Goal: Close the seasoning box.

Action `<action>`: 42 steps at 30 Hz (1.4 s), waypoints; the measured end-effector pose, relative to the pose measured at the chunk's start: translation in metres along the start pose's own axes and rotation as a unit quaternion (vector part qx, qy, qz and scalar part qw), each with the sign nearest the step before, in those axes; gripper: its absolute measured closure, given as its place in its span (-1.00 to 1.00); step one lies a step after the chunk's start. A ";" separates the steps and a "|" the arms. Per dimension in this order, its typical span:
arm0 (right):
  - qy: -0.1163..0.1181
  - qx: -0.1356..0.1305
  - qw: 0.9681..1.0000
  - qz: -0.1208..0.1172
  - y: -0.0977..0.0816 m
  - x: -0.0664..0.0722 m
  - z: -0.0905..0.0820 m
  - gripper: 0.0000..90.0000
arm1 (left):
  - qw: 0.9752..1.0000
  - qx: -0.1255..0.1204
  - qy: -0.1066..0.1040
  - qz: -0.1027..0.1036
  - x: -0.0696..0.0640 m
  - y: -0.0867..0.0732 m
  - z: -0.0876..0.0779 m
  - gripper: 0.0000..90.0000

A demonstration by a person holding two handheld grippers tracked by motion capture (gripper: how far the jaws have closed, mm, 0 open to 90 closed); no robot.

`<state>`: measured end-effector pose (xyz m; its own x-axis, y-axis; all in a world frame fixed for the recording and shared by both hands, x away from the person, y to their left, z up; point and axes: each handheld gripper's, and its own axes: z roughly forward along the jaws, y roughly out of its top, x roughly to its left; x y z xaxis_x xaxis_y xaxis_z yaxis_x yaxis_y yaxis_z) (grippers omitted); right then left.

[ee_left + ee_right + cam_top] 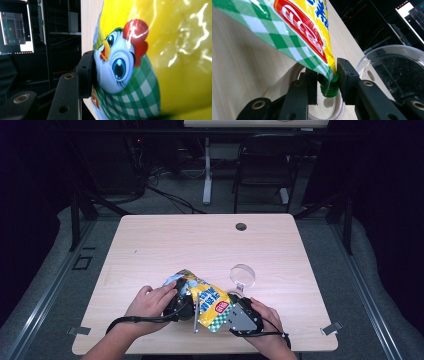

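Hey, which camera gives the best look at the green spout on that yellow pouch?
The right gripper view: the green spout sits close up between the right gripper jaws, threads visible. The high view shows the whole yellow pouch, its spout end hidden by the gripper. The left gripper view shows the pouch's printed chicken.

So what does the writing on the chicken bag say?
Yellow pouch, blue characters in the right claw's view: cut off at the frame edge, not readable.
Red oval label on the pouch: white marks, too blurred to read.
Computer screen in the left claw's view: text too small to read.
No clear words or numbers anywhere.
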<state>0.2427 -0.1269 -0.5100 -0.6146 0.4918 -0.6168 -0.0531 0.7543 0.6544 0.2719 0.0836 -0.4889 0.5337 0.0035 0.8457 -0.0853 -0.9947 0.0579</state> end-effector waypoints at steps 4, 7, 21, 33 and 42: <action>-0.003 -0.001 1.000 -0.001 0.000 0.000 0.000 0.59 | 1.000 0.001 0.003 0.002 0.000 0.001 0.000 0.23; -0.005 0.001 1.000 -0.006 0.000 0.000 0.000 0.59 | 1.000 0.000 0.009 0.006 0.001 0.002 -0.001 0.23; -0.002 -0.005 1.000 0.002 -0.001 0.001 0.000 0.59 | 0.999 0.008 0.033 0.037 0.001 0.004 -0.004 0.23; 0.005 -0.009 1.000 0.015 -0.004 -0.001 0.000 0.59 | 0.997 0.012 0.056 0.057 0.000 0.008 -0.006 0.23; 0.008 -0.009 1.000 0.022 -0.004 -0.001 0.000 0.59 | 0.996 0.015 0.061 0.069 0.002 0.010 -0.007 0.23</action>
<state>0.2440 -0.1307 -0.5124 -0.6284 0.5173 -0.5809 -0.0400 0.7243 0.6883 0.2664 0.0748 -0.4831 0.4115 -0.1234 0.9030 -0.1242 -0.9891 -0.0786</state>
